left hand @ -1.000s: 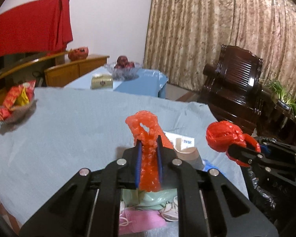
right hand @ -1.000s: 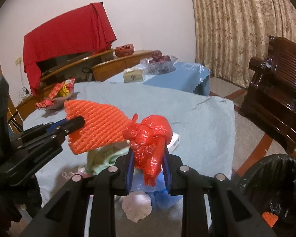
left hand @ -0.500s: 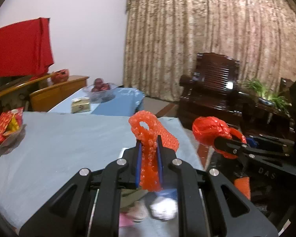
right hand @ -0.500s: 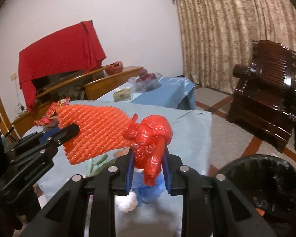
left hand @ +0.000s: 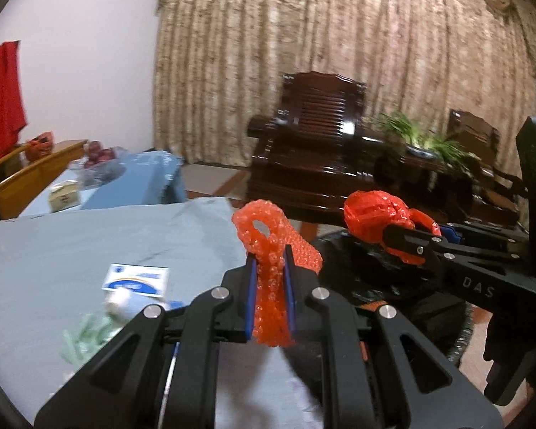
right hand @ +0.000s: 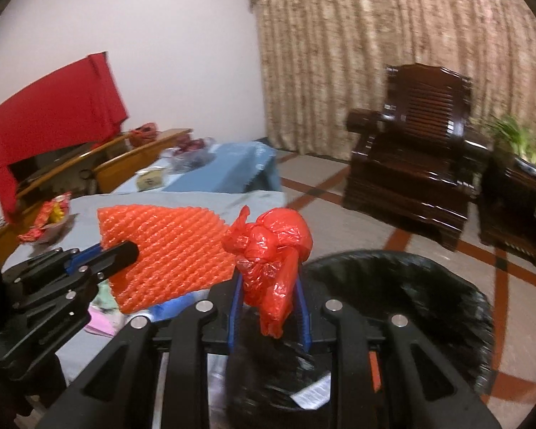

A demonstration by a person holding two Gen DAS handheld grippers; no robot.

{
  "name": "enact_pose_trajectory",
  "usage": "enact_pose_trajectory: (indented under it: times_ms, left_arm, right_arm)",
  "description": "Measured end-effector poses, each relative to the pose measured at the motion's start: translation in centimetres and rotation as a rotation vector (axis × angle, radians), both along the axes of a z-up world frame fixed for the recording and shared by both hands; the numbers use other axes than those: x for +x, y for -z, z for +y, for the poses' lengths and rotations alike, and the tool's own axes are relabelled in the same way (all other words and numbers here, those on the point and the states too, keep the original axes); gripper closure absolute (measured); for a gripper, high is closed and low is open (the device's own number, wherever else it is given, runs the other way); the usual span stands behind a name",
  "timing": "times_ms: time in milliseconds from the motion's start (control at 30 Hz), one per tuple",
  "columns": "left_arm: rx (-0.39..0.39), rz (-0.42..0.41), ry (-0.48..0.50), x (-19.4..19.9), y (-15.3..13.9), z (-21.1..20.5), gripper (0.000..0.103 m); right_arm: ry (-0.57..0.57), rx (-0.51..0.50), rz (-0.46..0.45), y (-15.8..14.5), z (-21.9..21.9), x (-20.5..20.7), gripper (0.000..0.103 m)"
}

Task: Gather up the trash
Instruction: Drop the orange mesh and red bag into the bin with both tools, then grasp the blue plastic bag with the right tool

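Note:
My left gripper (left hand: pixel 269 286) is shut on an orange foam fruit net (left hand: pixel 273 250), held up at the table's right edge. In the right wrist view the same net (right hand: pixel 168 254) spreads flat beside the left gripper (right hand: pixel 125 250). My right gripper (right hand: pixel 268 296) is shut on a knotted red plastic bag (right hand: pixel 271 246), which hangs over the black-lined trash bin (right hand: pixel 428 286). From the left wrist view the red bag (left hand: pixel 371 214) and right gripper (left hand: pixel 407 246) sit above the bin (left hand: pixel 339 257). Paper scraps (right hand: pixel 311 395) lie inside the bin.
The table with the pale blue cloth (left hand: pixel 89 243) holds a white and blue packet (left hand: pixel 135 279), green wrapping (left hand: pixel 85 336) and a pink piece (right hand: pixel 103 321). A dark wooden armchair (right hand: pixel 411 178) and potted plant (left hand: pixel 421 139) stand beyond the bin. A low blue-covered table (right hand: pixel 232 168) is further back.
Both grippers have swung right from over the table toward the bin, still gripping the net and the red bag. The bin now fills the lower right wrist view.

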State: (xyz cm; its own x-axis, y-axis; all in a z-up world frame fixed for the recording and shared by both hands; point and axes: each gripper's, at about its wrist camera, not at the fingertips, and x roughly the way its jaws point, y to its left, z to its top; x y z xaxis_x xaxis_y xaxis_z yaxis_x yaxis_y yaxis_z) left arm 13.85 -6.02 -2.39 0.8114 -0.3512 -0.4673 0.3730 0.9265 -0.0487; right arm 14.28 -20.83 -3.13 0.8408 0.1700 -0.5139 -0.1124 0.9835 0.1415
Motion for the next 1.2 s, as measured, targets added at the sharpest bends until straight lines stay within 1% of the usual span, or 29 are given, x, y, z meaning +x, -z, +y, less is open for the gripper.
enact_pose_trajectory:
  times_ms: [167, 267, 300, 333, 367, 400, 433, 467, 500, 533, 567, 600, 633, 667, 733, 800, 900, 1033, 1200]
  left_arm:
    - [0.017, 0.02, 0.084, 0.6, 1.5, -4.1, 0.091]
    - [0.02, 0.033, 0.116, 1.0, 2.2, -5.8, 0.09]
    - [0.022, 0.037, 0.126, 1.2, 2.4, -6.3, 0.09]
    - [0.02, 0.043, 0.14, 1.3, 2.6, -6.8, 0.087]
    - [0.018, 0.054, 0.155, 1.6, 2.9, -7.3, 0.085]
    - [0.016, 0.06, 0.161, 1.6, 3.1, -7.6, 0.075]
    - [0.009, 0.071, 0.173, 1.7, 3.3, -7.9, 0.055]
    - [-0.003, 0.079, 0.184, 1.8, 3.5, -8.0, 0.048]
    - [-0.012, 0.084, 0.185, 1.8, 3.7, -8.0, 0.044]
    - [-0.015, 0.087, 0.183, 1.9, 3.8, -7.9, 0.043]
    - [-0.012, 0.094, 0.181, 2.0, 4.1, -7.8, 0.042]
    - [-0.011, 0.099, 0.173, 2.0, 4.2, -7.5, 0.039]
    - [-0.012, 0.101, 0.167, 1.9, 4.3, -7.2, 0.036]
    - [-0.016, 0.104, 0.157, 1.9, 4.3, -6.6, 0.034]
    - [-0.014, 0.1, 0.131, 1.8, 4.2, -5.5, 0.022]
    - [-0.007, 0.083, 0.094, 1.4, 4.0, -3.9, 0.016]
    - [-0.01, 0.069, 0.033, 1.0, 3.4, -1.2, 0.012]
    - [-0.011, 0.048, -0.064, 0.3, 2.7, 2.8, 0.011]
    - [0.001, 0.026, -0.17, -0.8, 1.7, 7.6, 0.01]
  right_arm:
    - [0.092, -0.01, 0.039, 1.5, -3.8, -0.4, 0.078]
    - [0.136, -0.014, 0.06, 2.4, -5.4, -0.7, 0.078]
    - [0.146, -0.015, 0.065, 2.5, -5.8, -0.7, 0.078]
    - [0.157, -0.017, 0.071, 2.8, -6.3, -0.9, 0.077]
    - [0.173, -0.022, 0.08, 3.1, -6.8, -0.9, 0.074]
    - [0.181, -0.024, 0.084, 3.3, -7.1, -1.0, 0.07]
    - [0.19, -0.027, 0.088, 3.4, -7.2, -0.8, 0.066]
    - [0.202, -0.03, 0.09, 3.5, -7.5, -0.9, 0.063]
    - [0.209, -0.032, 0.091, 3.7, -7.6, -0.9, 0.056]
    - [0.22, -0.034, 0.091, 3.7, -7.8, -1.0, 0.049]
    - [0.224, -0.035, 0.09, 3.8, -7.9, -1.2, 0.046]
    - [0.23, -0.034, 0.086, 3.9, -8.0, -1.3, 0.037]
    - [0.233, -0.036, 0.079, 3.8, -7.9, -1.5, 0.025]
    - [0.235, -0.037, 0.074, 3.8, -7.8, -1.5, 0.021]
    - [0.231, -0.038, 0.065, 3.7, -7.2, -1.6, 0.008]
    - [0.216, -0.028, 0.057, 3.6, -6.7, -1.5, 0.006]
    - [0.182, -0.016, 0.051, 3.3, -5.3, -1.2, 0.006]
    - [0.121, 0.007, 0.039, 3.0, -2.8, -0.7, 0.006]
    - [0.029, 0.005, 0.029, 2.6, 1.2, 0.3, 0.006]
